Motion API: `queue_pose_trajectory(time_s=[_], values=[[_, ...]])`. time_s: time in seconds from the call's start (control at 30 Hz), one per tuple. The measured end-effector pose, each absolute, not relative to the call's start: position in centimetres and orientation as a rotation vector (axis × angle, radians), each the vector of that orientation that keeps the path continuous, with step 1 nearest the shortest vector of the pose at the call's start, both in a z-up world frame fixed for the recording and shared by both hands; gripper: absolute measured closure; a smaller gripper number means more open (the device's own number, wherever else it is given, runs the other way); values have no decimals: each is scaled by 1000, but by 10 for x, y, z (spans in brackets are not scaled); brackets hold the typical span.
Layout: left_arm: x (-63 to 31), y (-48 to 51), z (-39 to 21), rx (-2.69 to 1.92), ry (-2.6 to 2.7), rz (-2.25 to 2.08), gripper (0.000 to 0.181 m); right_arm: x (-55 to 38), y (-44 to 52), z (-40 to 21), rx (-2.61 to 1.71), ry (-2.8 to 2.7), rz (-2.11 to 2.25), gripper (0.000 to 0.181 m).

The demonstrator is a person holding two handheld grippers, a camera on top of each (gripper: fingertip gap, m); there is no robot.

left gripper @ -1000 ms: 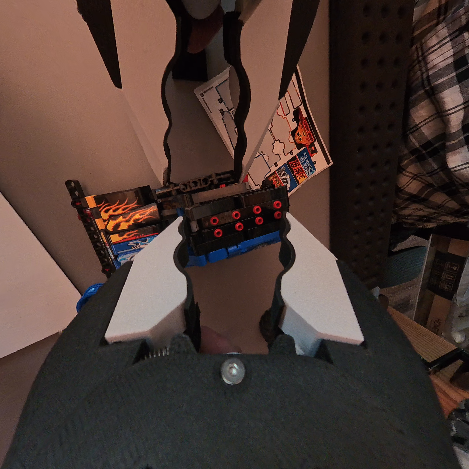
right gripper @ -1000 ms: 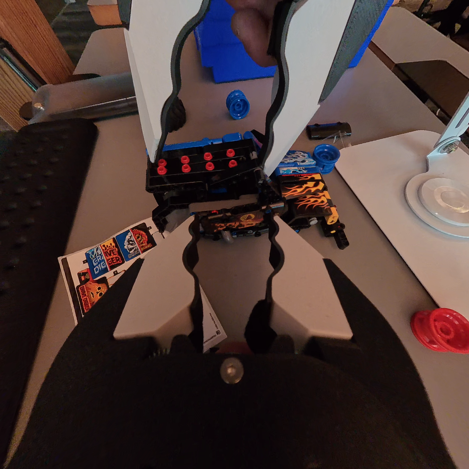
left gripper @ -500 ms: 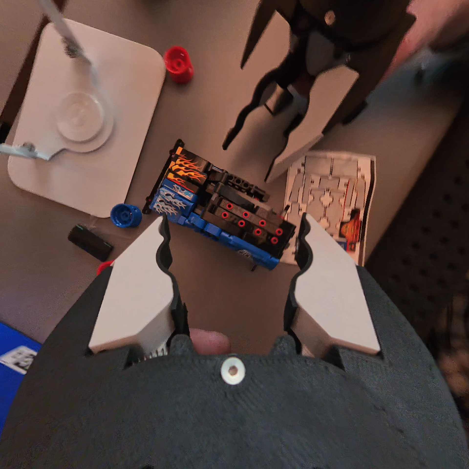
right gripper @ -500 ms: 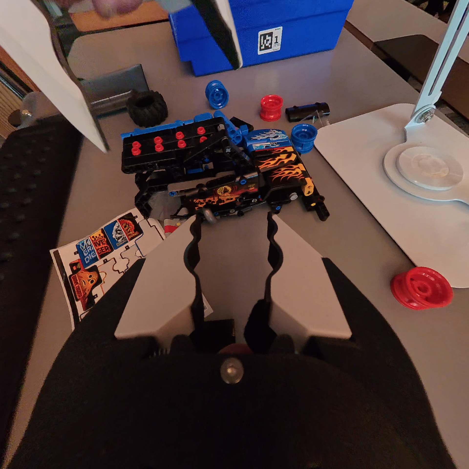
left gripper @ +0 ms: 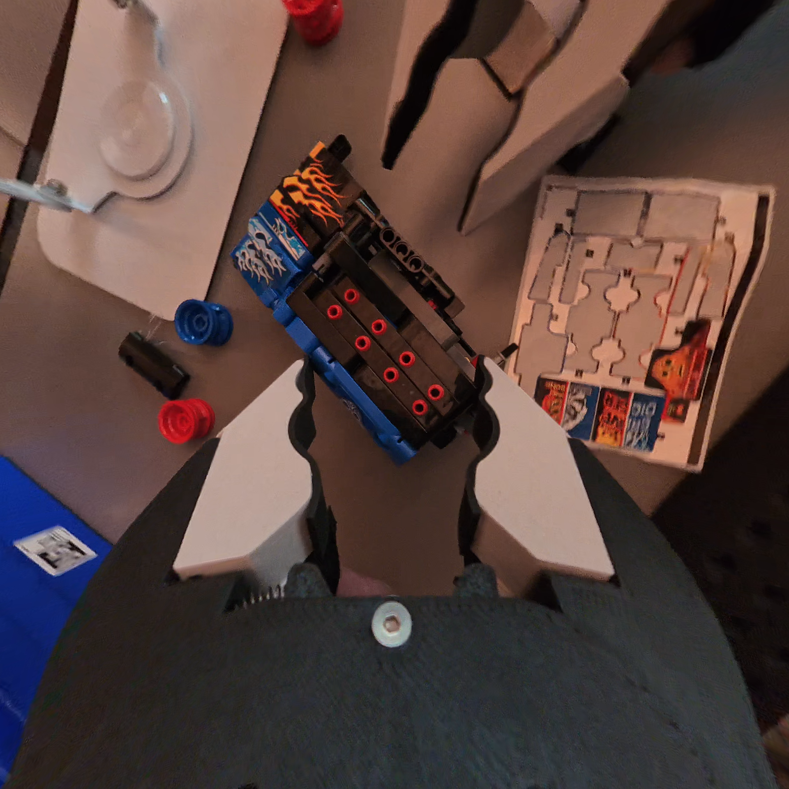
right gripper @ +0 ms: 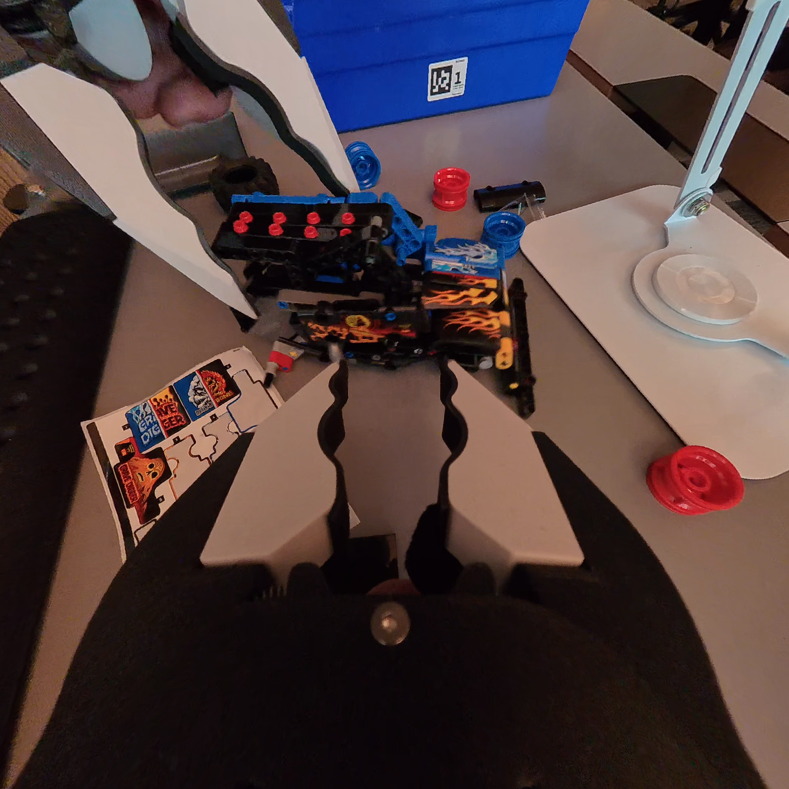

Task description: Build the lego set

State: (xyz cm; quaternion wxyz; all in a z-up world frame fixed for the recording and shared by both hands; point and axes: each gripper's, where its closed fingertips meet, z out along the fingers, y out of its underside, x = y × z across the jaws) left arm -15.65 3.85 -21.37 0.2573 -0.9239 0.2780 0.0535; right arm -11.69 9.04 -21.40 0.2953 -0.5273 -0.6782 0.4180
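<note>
Just ahead of the left hand-held gripper (left gripper: pixel 393 371), lying on the bench (right gripper: pixel 555 141): the half-built truck (right gripper: pixel 375 281), likely set flat for reach. Jaws parted, empty. Right hand-held gripper (right gripper: pixel 390 367) likewise spread, holding nothing, tips near the truck's side. Beyond it, loose wheels (right gripper: pixel 450 188) and a blue bin (right gripper: pixel 427 51), contents hidden. Left of it, a sticker sheet (right gripper: pixel 170 431).

Grey tabletop (right gripper: pixel 597 141) under dim, warm light. White stand base (right gripper: pixel 666 299) at the right — rounded corners, clear disc (right gripper: pixel 704 288) at its centre, slotted white metal arm (right gripper: pixel 721 102) bolted on and rising. Black perforated mat (right gripper: pixel 47 341) along the left edge. Grey metal piece (right gripper: pixel 192 151) at the far left, partly hidden.
</note>
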Motion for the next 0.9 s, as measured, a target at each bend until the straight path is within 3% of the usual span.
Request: queue_pose_trajectory(time_s=[0.17, 0.33, 0.67, 0.77, 0.9], values=[[-160, 32, -214, -2391, 1158, 113, 107, -113, 94, -212, -1401, -1801, 1113, 146], [-178, 36, -210, -2368, 1348, 45, 107, -107, 104, -212, -1416, -1790, 1121, 138], [-186, 30, -205, -2365, 1325, 157, 105, -126, 102, -227, -1413, -1776, 1046, 102], [-190, 33, -204, -2316, 1284, 198, 119, -127, 95, -233, -1394, -1835, 1012, 102], [-194, 32, -205, -2289, 1327, 226, 120, -123, 92, -232, -1395, -1857, 1031, 112]])
